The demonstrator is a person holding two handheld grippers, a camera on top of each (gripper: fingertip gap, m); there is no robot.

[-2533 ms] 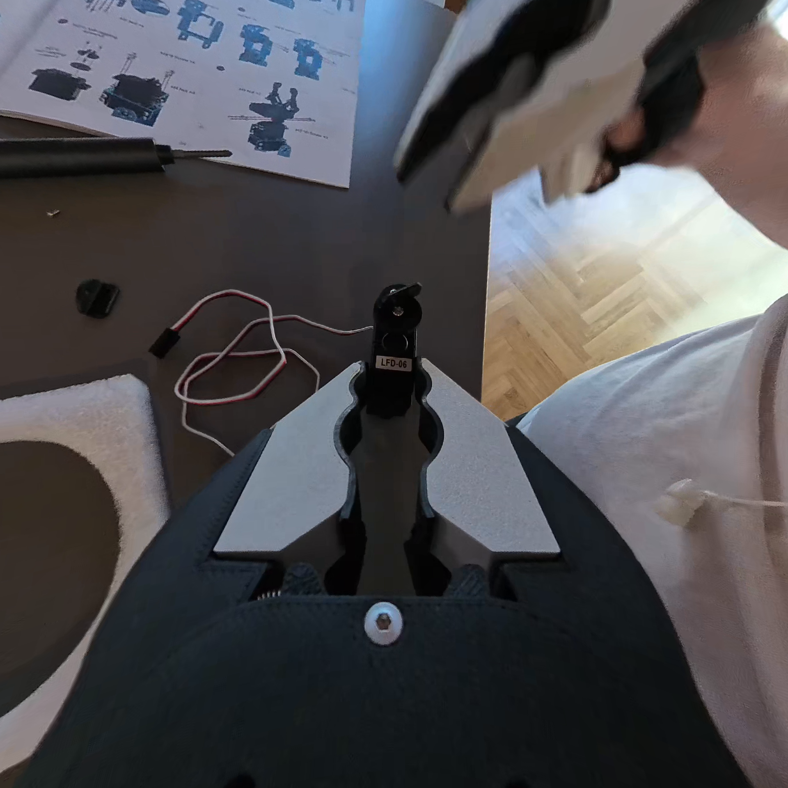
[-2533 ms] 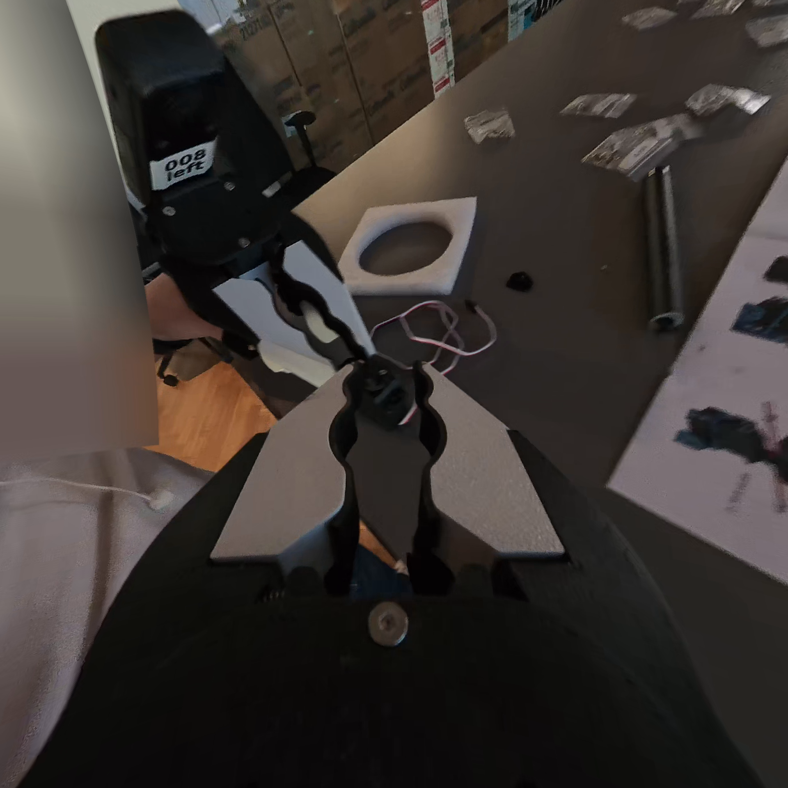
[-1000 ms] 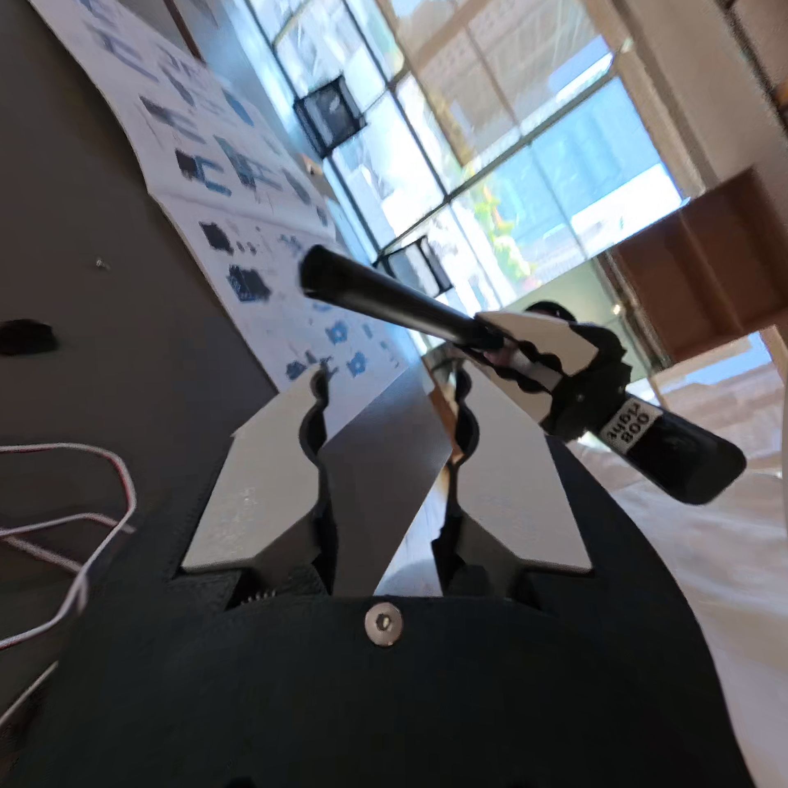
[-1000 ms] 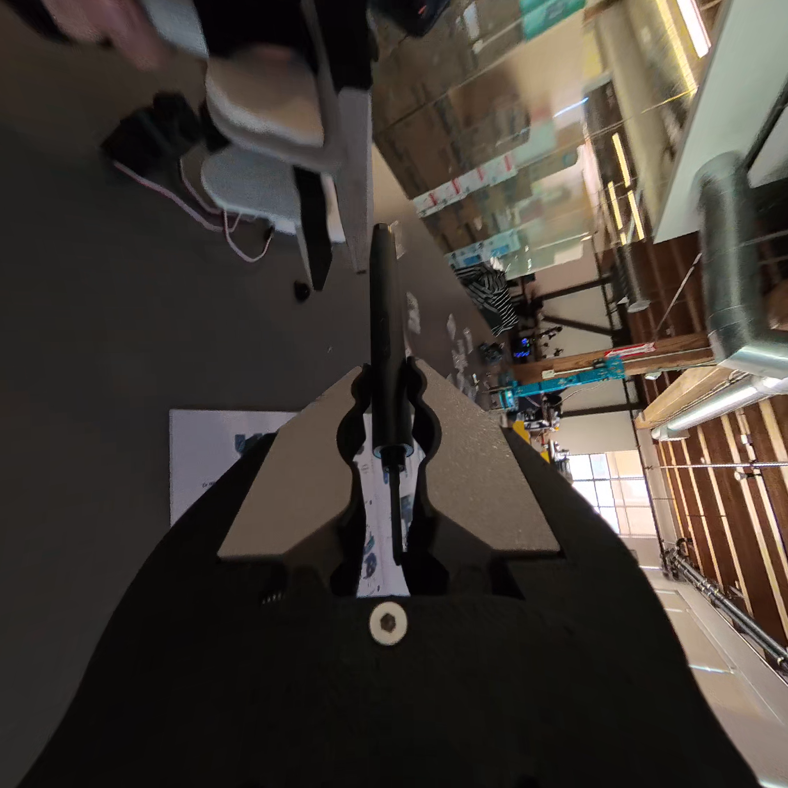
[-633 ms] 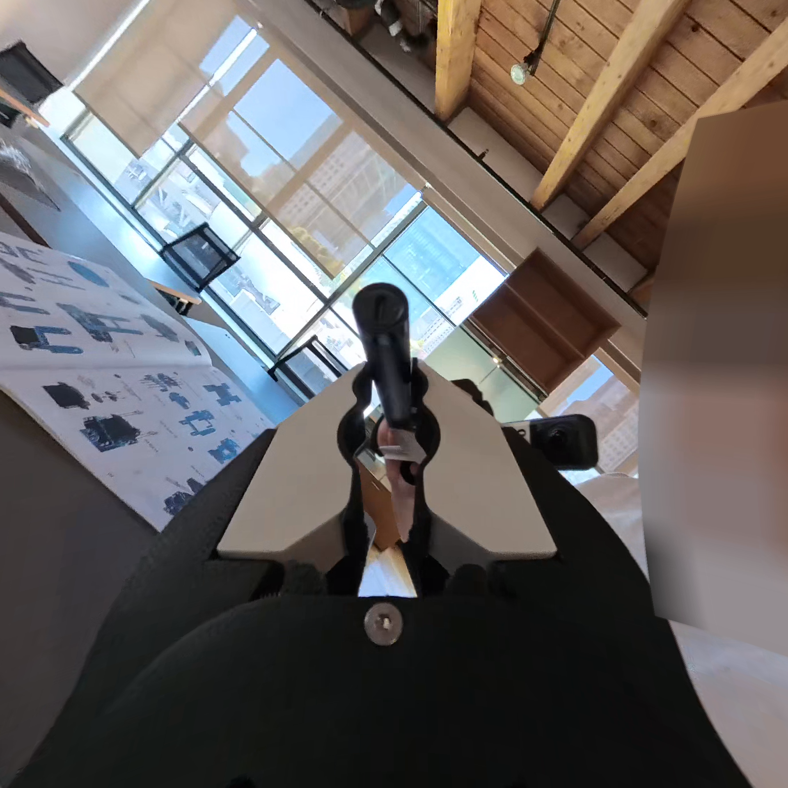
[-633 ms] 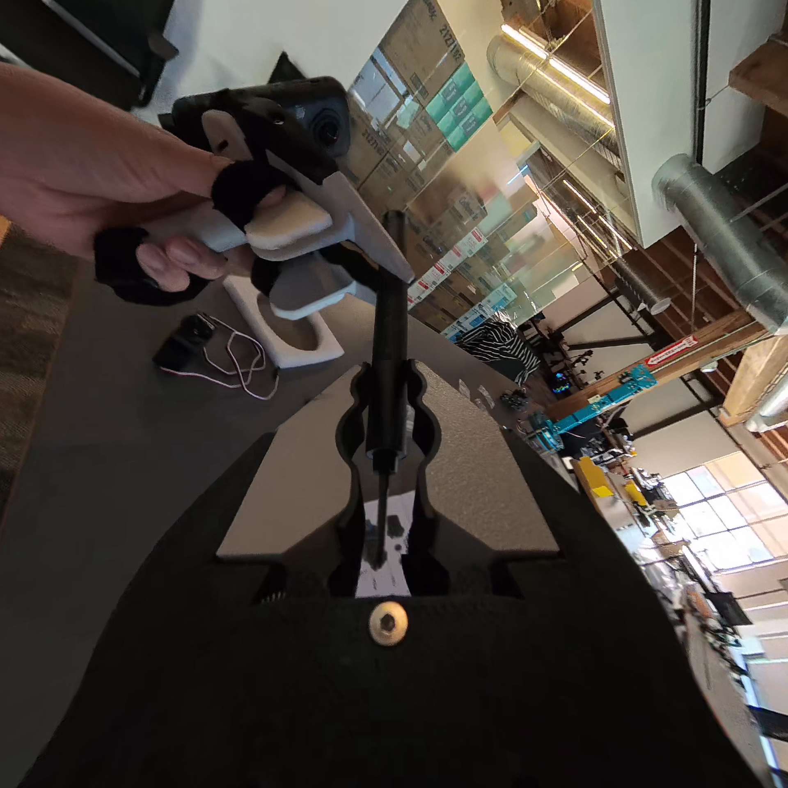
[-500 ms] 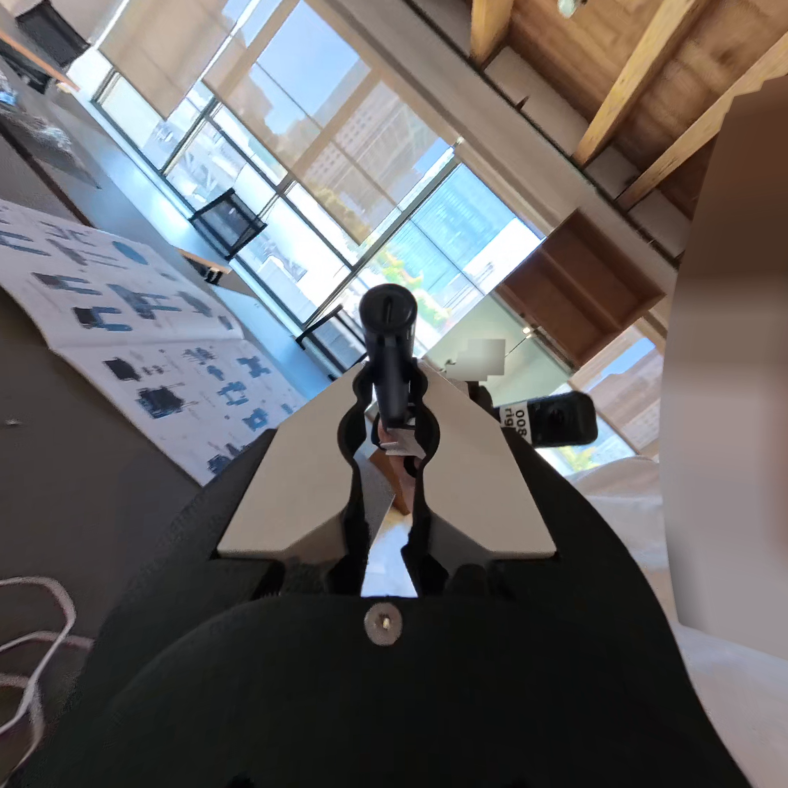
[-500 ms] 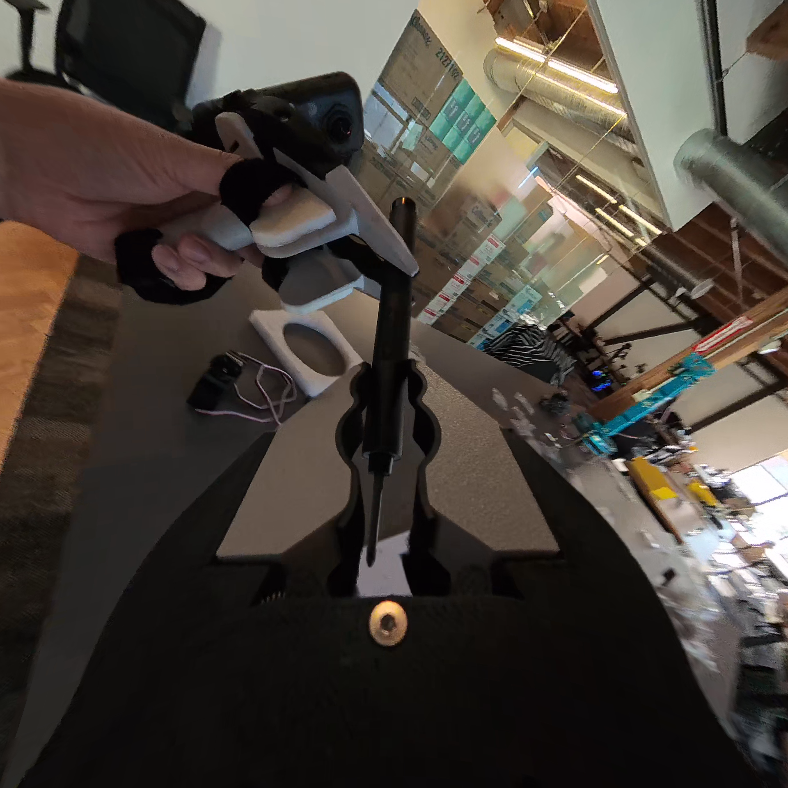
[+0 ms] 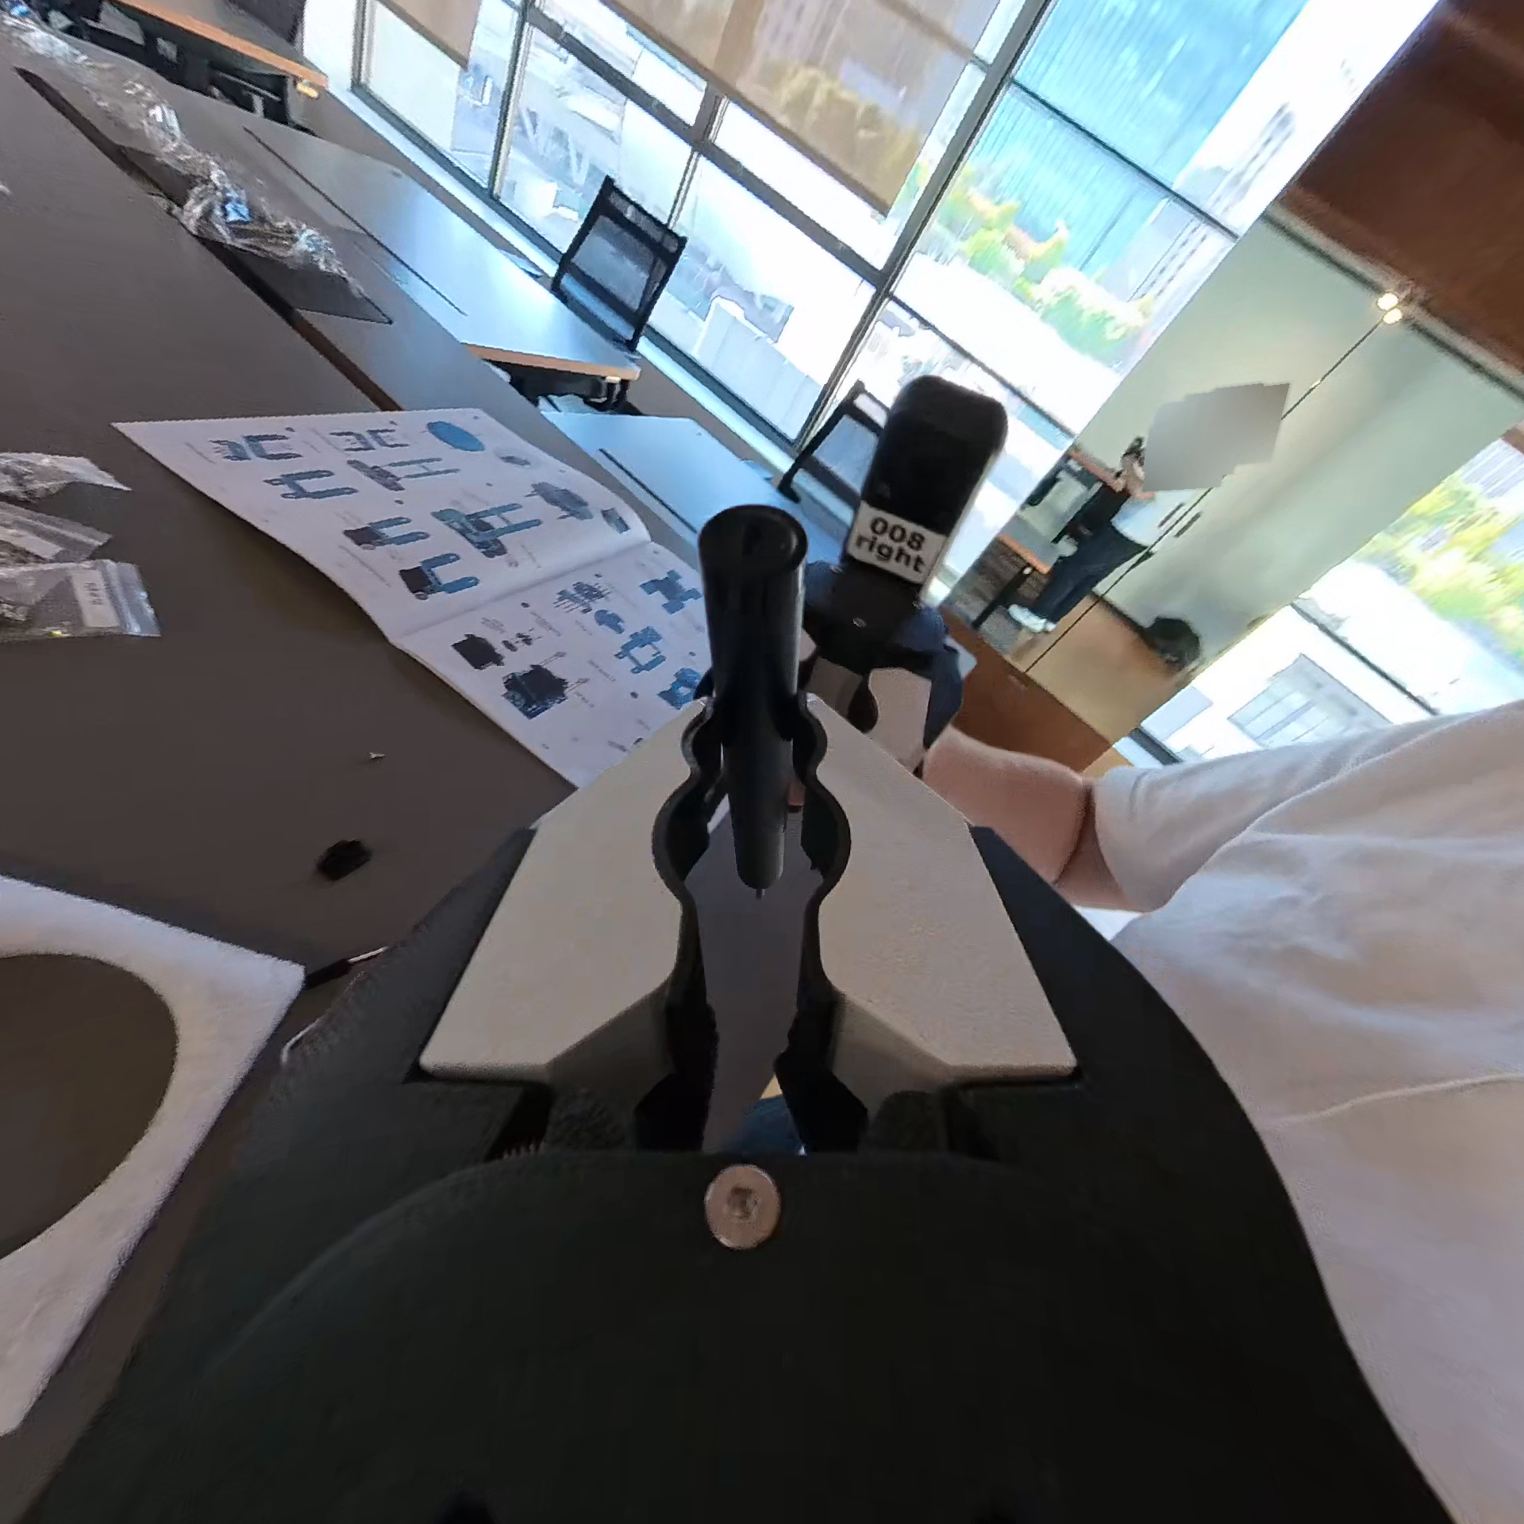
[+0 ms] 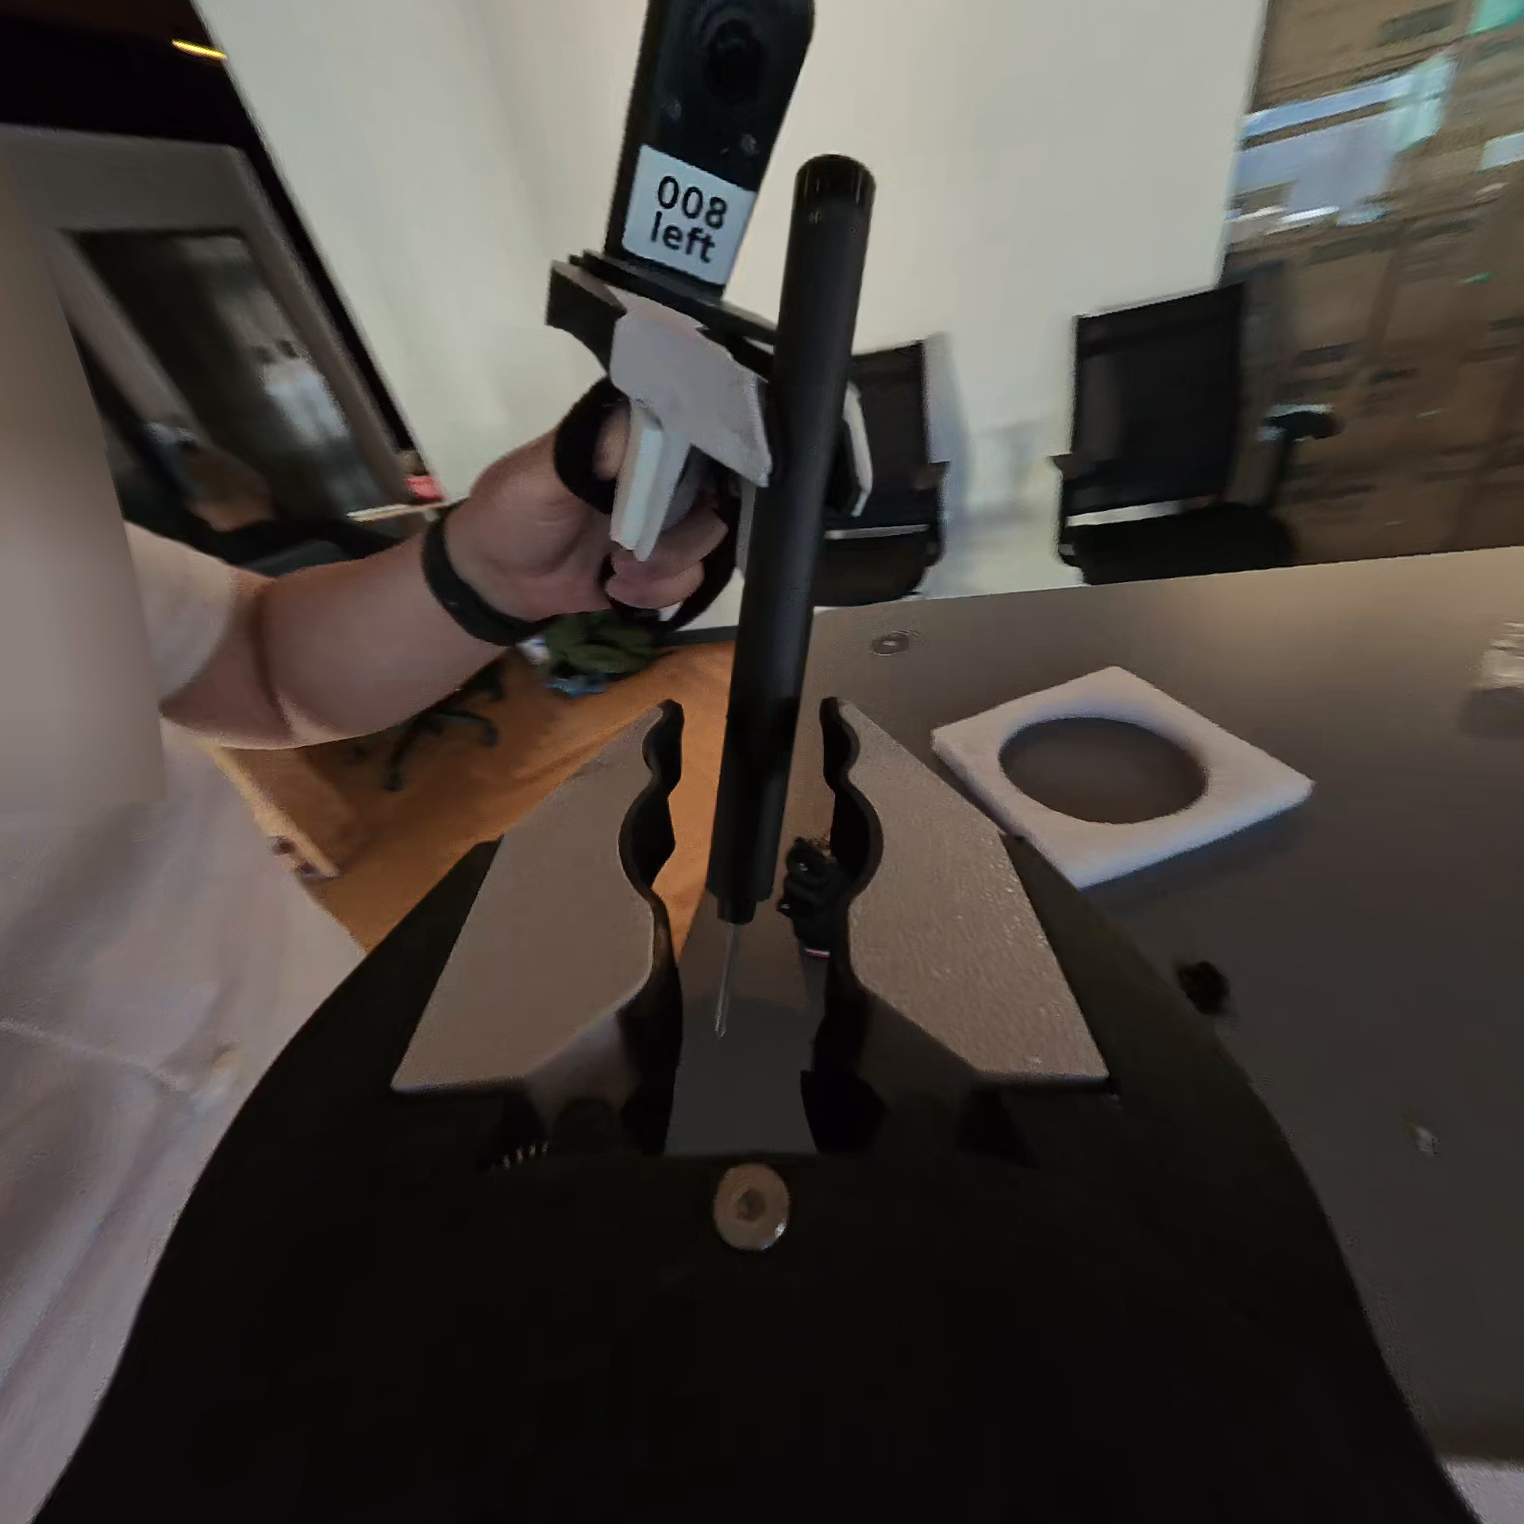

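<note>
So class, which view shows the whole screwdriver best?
The right wrist view: the screwdriver shows side-on, from cap to thin tip. The left wrist view sees it foreshortened, nearly end-on, clamped in the left tool.

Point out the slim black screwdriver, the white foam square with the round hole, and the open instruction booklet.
slim black screwdriver (image 10: 792, 528), right wrist view, mid-handle.
white foam square (image 10: 1154, 833), right wrist view, near edge.
open instruction booklet (image 9: 346, 511), left wrist view, left page.

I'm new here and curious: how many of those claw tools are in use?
2. The left gripper is shut on the screwdriver; the right gripper is open, its fingers either side of the screwdriver's lower end. None seems hidden.
</note>
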